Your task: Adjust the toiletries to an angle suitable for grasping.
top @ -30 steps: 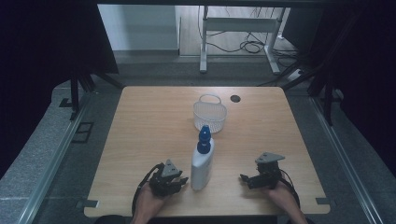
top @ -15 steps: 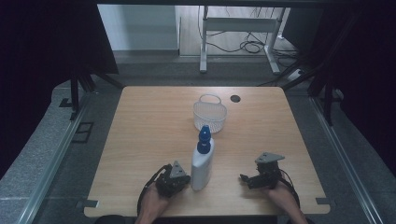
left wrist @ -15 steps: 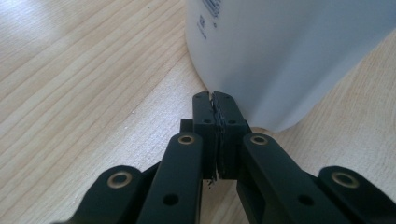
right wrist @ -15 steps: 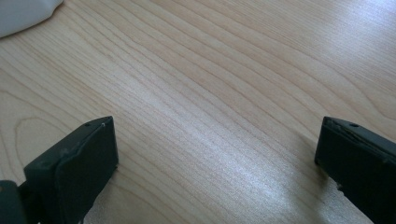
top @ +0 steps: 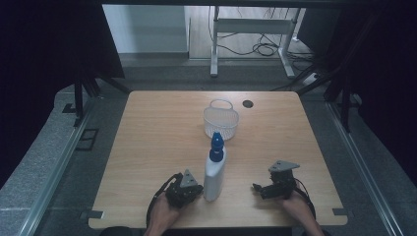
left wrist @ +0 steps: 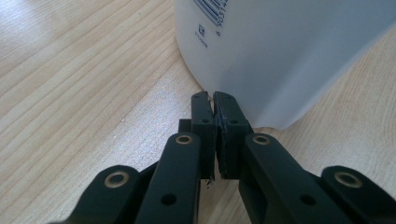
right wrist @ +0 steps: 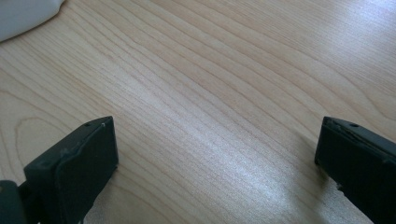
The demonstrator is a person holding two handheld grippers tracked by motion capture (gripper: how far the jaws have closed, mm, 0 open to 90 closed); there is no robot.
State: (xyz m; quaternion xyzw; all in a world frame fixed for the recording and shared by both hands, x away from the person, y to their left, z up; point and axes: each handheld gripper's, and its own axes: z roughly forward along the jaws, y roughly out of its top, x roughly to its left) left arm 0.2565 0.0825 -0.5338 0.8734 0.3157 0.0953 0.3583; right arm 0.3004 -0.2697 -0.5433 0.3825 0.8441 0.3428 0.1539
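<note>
left tool (left wrist: 214, 100): jaws together beside bottle (left wrist: 280, 51) | right tool (right wrist: 215, 140): jaws apart | high view: basket (top: 221, 120) beyond

The high view looks forward and down from above the person's side, taking in the whole light wooden counter (top: 162, 147). Each gripper view sits low and very close to that wood grain. The left gripper view shares the white plastic bottle with a blue cap (left wrist: 280, 51) with the high view (top: 214, 169).
</note>
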